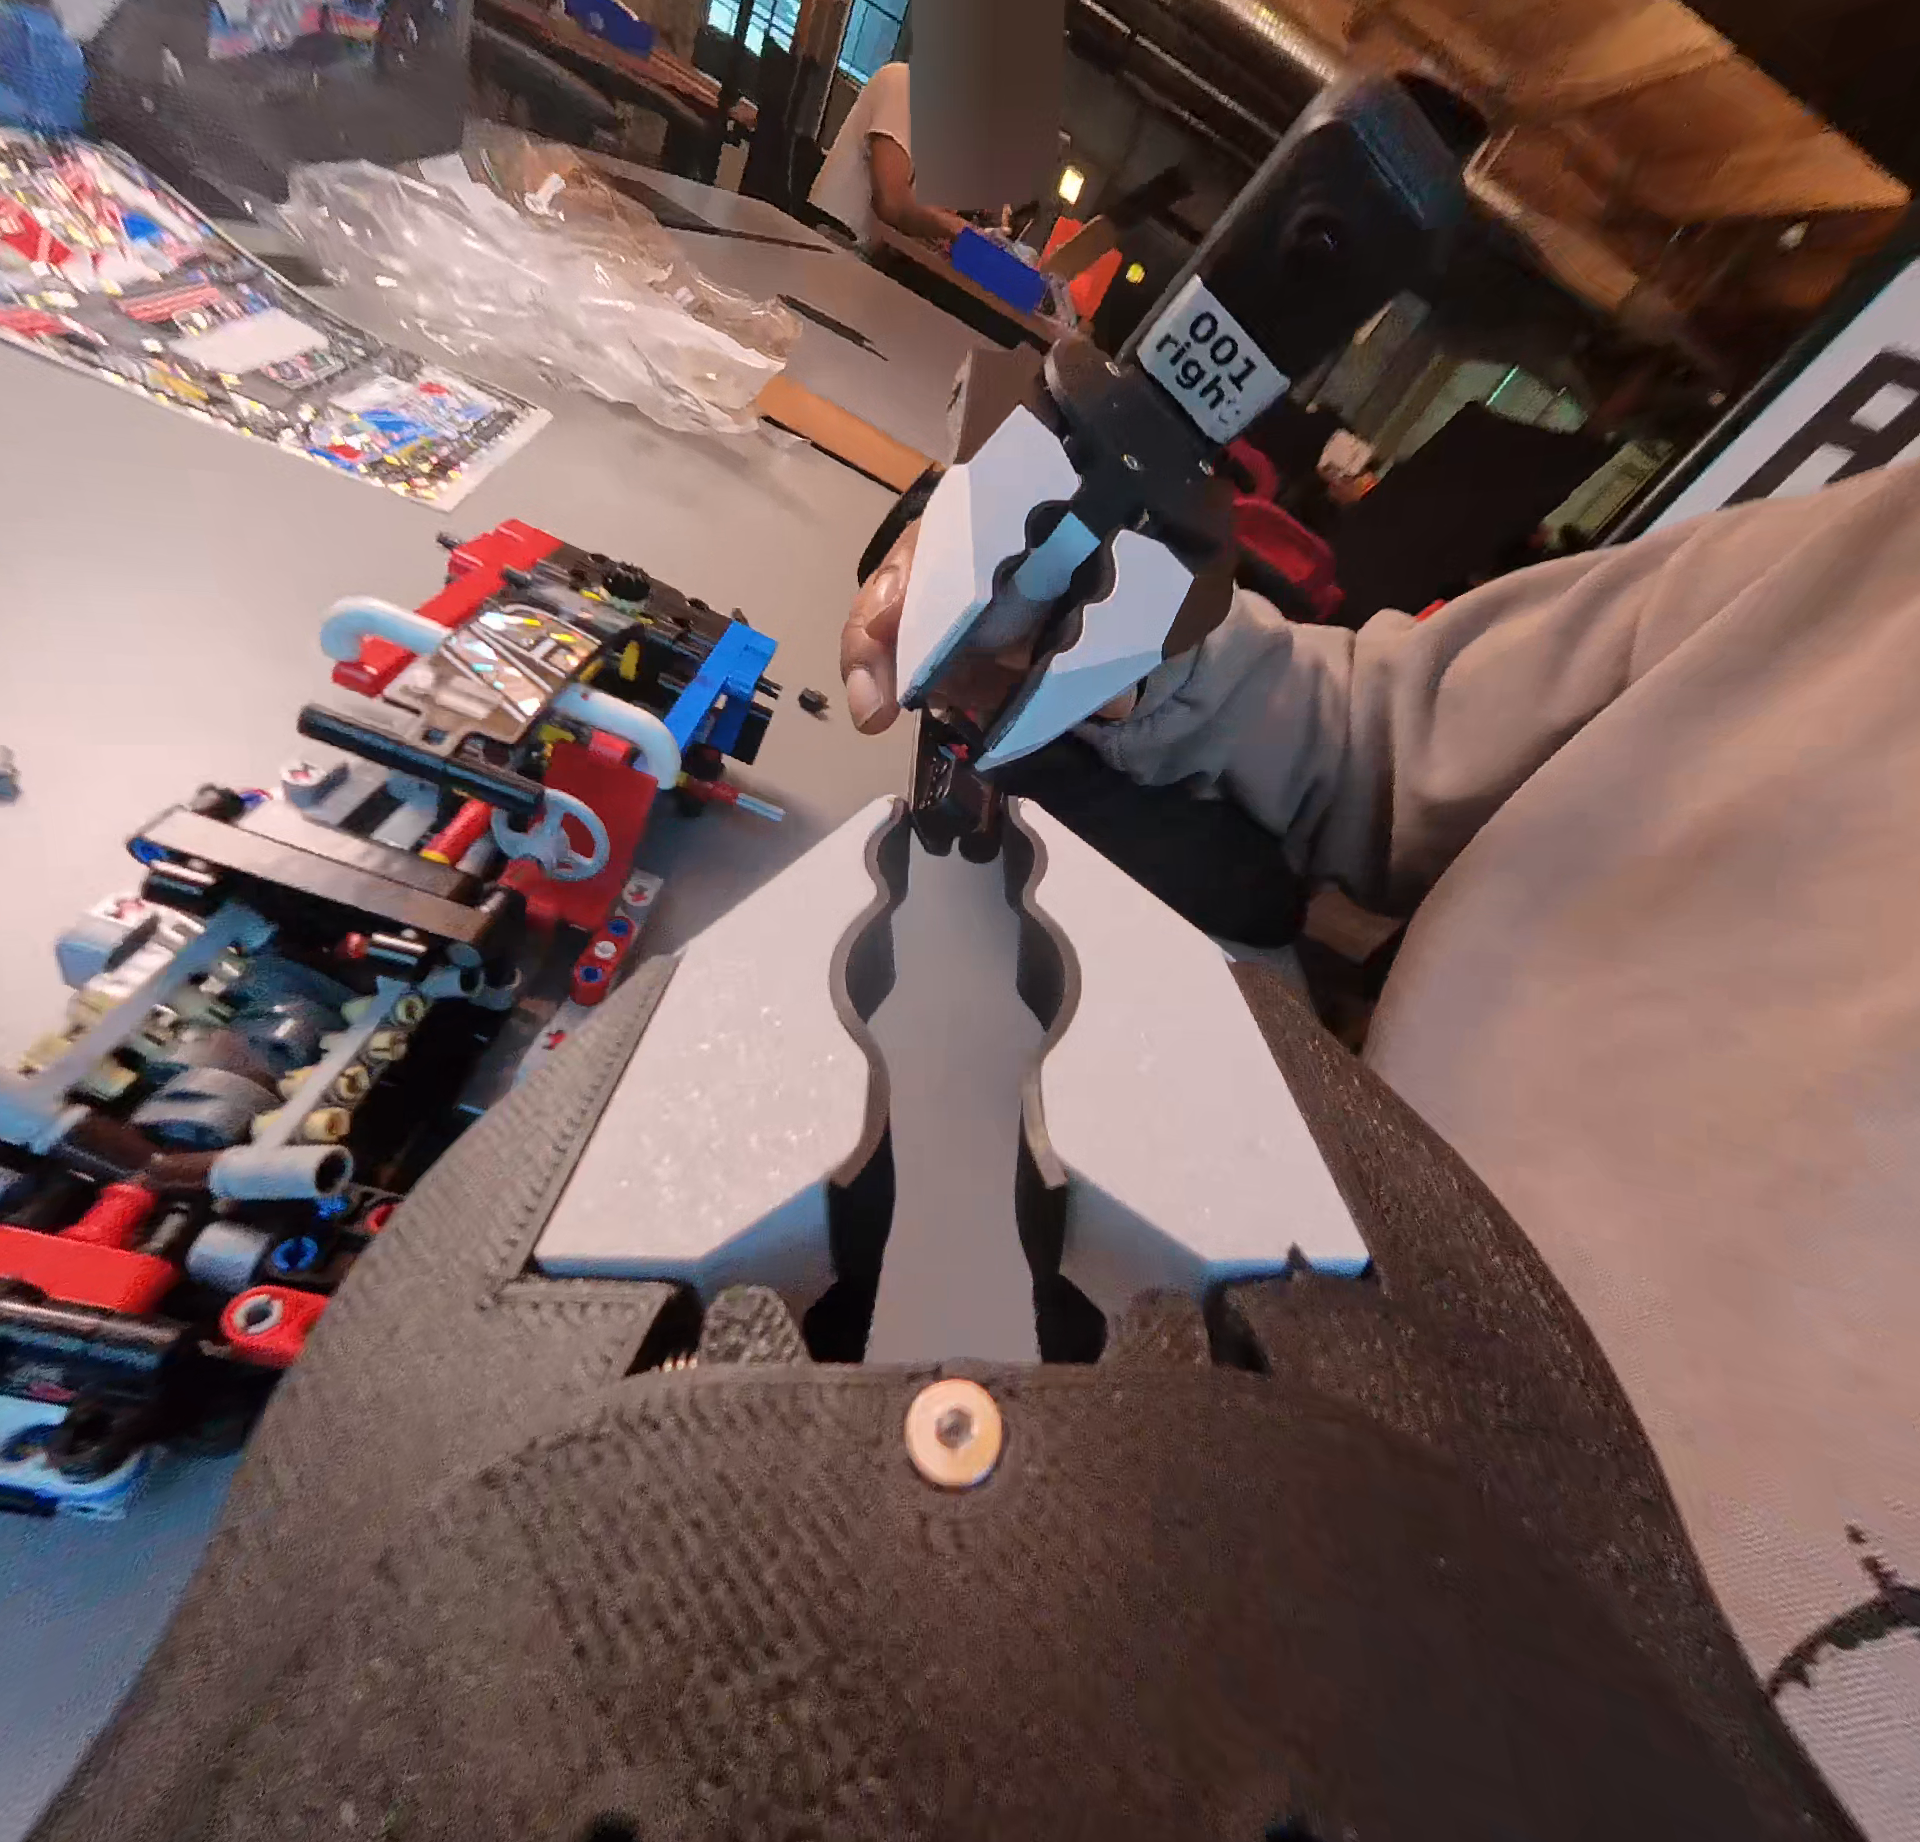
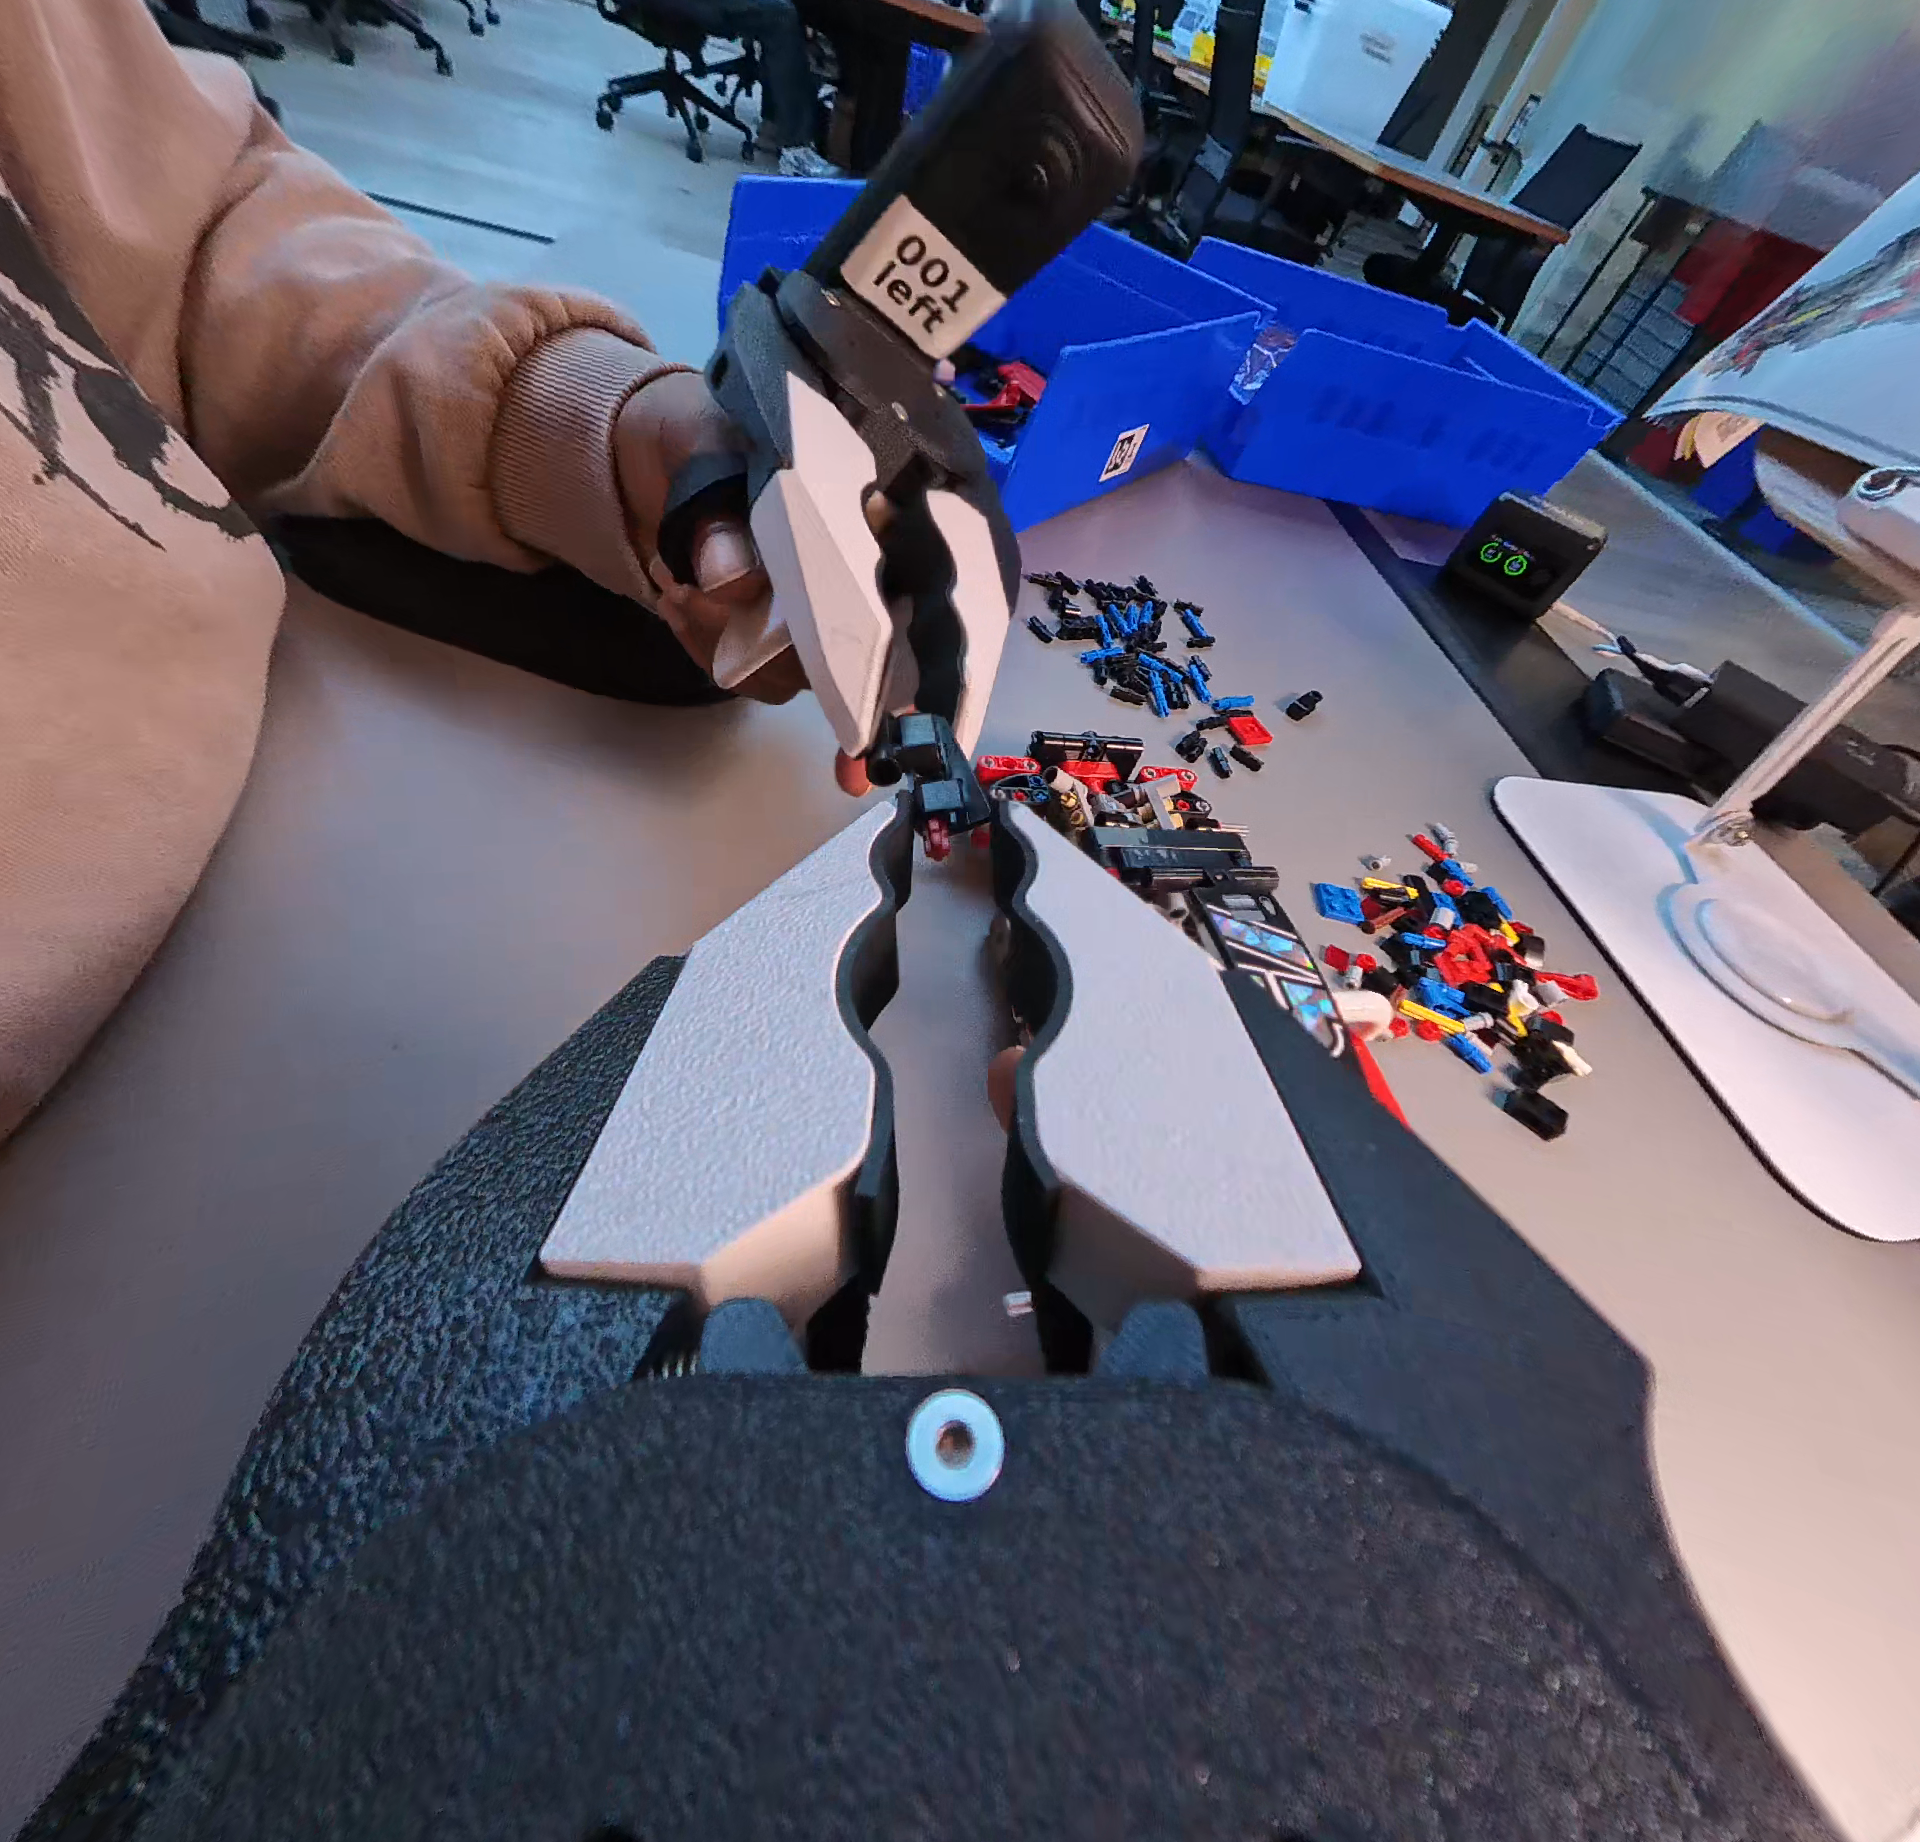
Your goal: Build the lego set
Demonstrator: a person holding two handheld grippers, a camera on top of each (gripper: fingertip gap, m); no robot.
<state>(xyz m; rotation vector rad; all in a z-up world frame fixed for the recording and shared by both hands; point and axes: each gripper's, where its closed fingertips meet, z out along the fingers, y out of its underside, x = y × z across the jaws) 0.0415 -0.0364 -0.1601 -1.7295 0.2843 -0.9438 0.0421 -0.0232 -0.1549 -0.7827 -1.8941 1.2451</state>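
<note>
A small black lego part with a red pin (image 1: 943, 790) is held in the air between my two grippers, above the grey table (image 1: 156, 566). My left gripper (image 1: 958, 805) is shut on its lower end. My right gripper (image 1: 948, 732) comes down from above, tip to tip with the left, and is shut on its other end. In the right wrist view, the right gripper (image 2: 948, 810) grips the part (image 2: 940, 790) from below and the left gripper (image 2: 914, 743) from above. The partly built red, blue and black lego car (image 1: 416, 857) lies on the table to the left.
The car (image 2: 1174, 836) lies just behind my right fingers. Loose piles of mixed bricks (image 2: 1455, 971) and of blue and black pins (image 2: 1143, 639) lie beyond. Blue bins (image 2: 1351, 379) and a white stand base (image 2: 1662, 961) are at the right. A booklet (image 1: 208, 306) and plastic bags (image 1: 520, 296) lie far left. The tips of both grippers are at nearly the same place.
</note>
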